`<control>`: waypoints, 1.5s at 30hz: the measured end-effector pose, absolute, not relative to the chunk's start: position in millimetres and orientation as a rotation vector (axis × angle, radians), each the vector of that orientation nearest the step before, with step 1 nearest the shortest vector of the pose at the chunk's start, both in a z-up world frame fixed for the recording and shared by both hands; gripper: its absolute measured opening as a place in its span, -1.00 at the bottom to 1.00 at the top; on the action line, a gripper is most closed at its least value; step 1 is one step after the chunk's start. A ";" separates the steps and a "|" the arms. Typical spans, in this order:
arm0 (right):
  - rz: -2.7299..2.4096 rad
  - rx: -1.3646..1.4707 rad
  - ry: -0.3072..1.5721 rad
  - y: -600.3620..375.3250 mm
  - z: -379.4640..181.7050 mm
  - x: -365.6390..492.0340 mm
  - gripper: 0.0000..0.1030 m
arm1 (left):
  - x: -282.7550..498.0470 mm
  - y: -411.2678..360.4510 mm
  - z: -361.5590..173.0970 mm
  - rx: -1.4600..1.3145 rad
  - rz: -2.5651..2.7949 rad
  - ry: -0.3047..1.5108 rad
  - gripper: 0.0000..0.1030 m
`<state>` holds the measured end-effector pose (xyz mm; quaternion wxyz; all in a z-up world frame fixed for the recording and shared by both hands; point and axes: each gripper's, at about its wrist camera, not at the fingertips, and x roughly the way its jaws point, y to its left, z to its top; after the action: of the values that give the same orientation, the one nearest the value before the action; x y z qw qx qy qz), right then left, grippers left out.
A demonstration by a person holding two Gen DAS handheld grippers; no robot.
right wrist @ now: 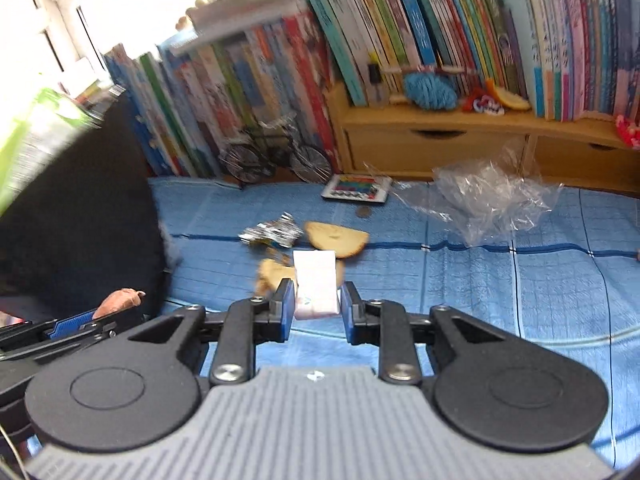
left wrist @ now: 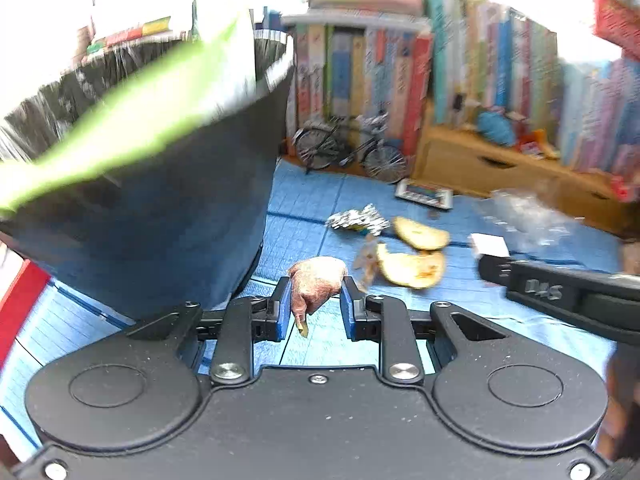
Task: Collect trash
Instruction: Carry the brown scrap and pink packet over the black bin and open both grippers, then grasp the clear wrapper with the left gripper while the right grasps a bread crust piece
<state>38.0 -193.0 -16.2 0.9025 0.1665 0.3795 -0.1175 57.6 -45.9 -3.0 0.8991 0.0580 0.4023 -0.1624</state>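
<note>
My left gripper (left wrist: 315, 304) is shut on a crumpled brown scrap (left wrist: 316, 282), held just right of a dark bin (left wrist: 160, 216) lined with a black bag; a green-and-white packet (left wrist: 132, 104) sticks out of the bin. My right gripper (right wrist: 317, 304) is shut on a folded white paper (right wrist: 316, 288). On the blue cloth (right wrist: 500, 288) beyond lie two bread pieces (right wrist: 336, 236) (left wrist: 412, 266), a crumpled foil wrapper (right wrist: 272, 233) and a clear plastic bag (right wrist: 488, 196). The left gripper's blue fingers (right wrist: 74, 322) and the brown scrap (right wrist: 118, 300) show at the left of the right wrist view.
A row of books (right wrist: 400, 32) stands along the back, over a wooden drawer unit (right wrist: 440, 140). A small model bicycle (right wrist: 276, 156) and a colourful flat card (right wrist: 356, 188) sit near the books. A coin (right wrist: 363, 212) lies on the cloth.
</note>
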 end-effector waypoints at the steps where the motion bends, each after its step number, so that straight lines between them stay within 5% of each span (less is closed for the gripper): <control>1: -0.236 0.346 0.773 -185.5 -8.1 33.1 -0.42 | 52.6 -37.8 11.1 0.116 -0.360 0.822 -0.54; 15: -0.130 0.289 0.622 -88.1 89.9 27.0 -0.41 | 56.2 65.2 120.1 0.043 -0.401 0.684 -0.54; 31: 0.041 0.221 0.644 -30.5 97.1 106.7 -0.39 | 133.7 137.0 113.0 -0.038 -0.254 0.705 -0.52; 34: 0.038 0.214 0.649 -29.2 95.4 116.1 -0.31 | 145.0 139.7 109.5 -0.048 -0.240 0.725 -0.49; 35: 0.039 0.216 0.651 -29.5 95.6 118.2 -0.15 | 147.0 140.8 109.0 -0.050 -0.233 0.727 -0.49; 36: 0.039 0.218 0.649 -29.6 95.5 118.7 -0.01 | 148.5 141.4 108.5 -0.051 -0.227 0.728 -0.43; 45: 0.029 0.184 0.630 -32.5 100.3 106.3 0.08 | 146.9 134.1 106.6 -0.058 -0.242 0.750 0.00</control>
<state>106.3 -32.5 100.3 0.9465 0.0902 0.3096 0.0142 146.9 134.1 106.6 0.9230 -0.0282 0.3651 -0.1181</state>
